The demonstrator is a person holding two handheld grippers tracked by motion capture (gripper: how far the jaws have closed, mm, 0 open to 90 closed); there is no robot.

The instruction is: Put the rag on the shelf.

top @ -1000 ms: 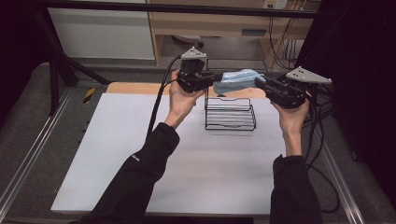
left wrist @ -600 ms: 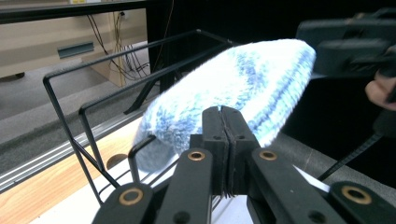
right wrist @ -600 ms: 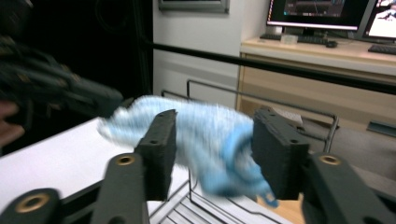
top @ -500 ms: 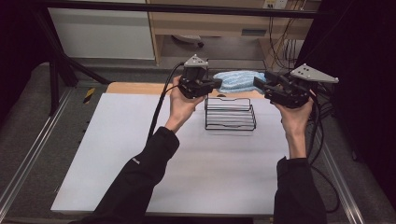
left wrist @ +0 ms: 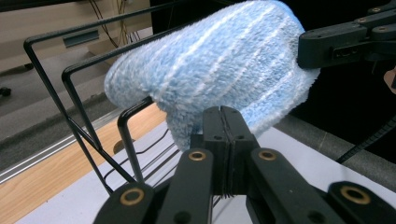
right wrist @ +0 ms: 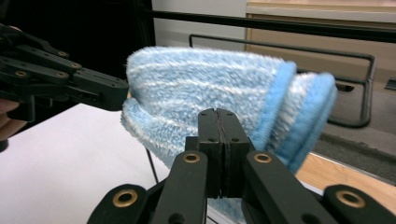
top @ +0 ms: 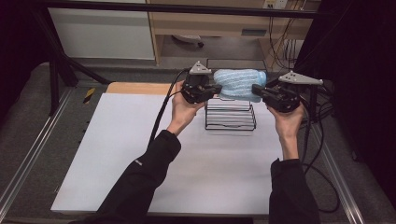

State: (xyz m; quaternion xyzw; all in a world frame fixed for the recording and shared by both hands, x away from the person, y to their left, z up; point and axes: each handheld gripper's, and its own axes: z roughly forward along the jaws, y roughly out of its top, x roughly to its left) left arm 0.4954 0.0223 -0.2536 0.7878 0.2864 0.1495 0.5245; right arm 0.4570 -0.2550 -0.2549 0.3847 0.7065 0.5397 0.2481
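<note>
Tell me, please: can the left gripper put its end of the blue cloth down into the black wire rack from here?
Probably yes. The left gripper is shut on the blue cloth just above the wire rack, whose top looks open, with nothing between them. The right gripper holds the other end.

Left claw (top: 214, 88) and right claw (top: 256, 88): black jointed linkages with brass-ringed pivots behind two flat black jaws, small screws on the jaw faces. A grey three-cornered plate tops each body; a black cable trails behind. Both sleeves (top: 140, 179) are black.
</note>
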